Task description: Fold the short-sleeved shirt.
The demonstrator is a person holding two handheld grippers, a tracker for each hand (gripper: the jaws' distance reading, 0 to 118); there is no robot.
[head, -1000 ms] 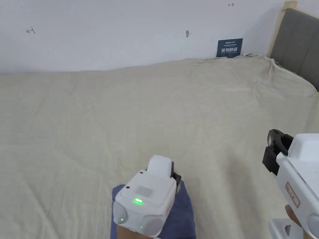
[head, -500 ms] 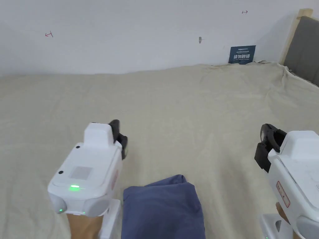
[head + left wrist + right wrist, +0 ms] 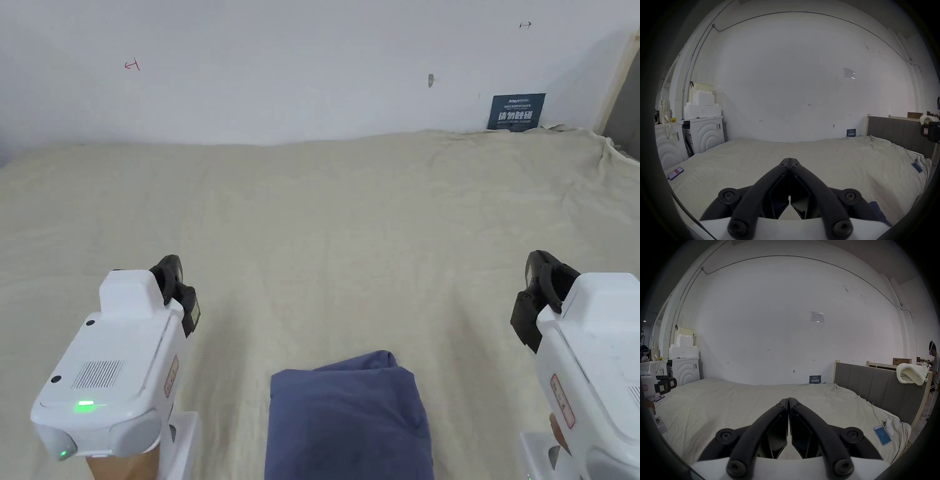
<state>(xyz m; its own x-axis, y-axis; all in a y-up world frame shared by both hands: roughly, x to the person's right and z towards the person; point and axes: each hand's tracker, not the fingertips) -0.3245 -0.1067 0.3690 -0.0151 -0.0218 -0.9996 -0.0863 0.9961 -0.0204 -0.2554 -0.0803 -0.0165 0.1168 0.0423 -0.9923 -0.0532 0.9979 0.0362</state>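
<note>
A dark blue shirt, folded into a compact rectangle, lies on the cream bed sheet at the near edge, between my two grippers. My left gripper hovers to the shirt's left, jaws shut with nothing between them. My right gripper hovers well to the shirt's right, also shut and empty. The left gripper view has the closed jaws over bare sheet, with a corner of the blue shirt at lower right. In the right gripper view its closed jaws point across the bed.
A grey headboard with a white knitted blanket draped on it bounds the bed's right side. A phone and a small white device lie near the right edge, another phone near the left. White appliances stand beyond the left side.
My left gripper has lifted off the folded shirt and swung left, now clear of it. The right gripper has barely moved. The head camera has panned left.
</note>
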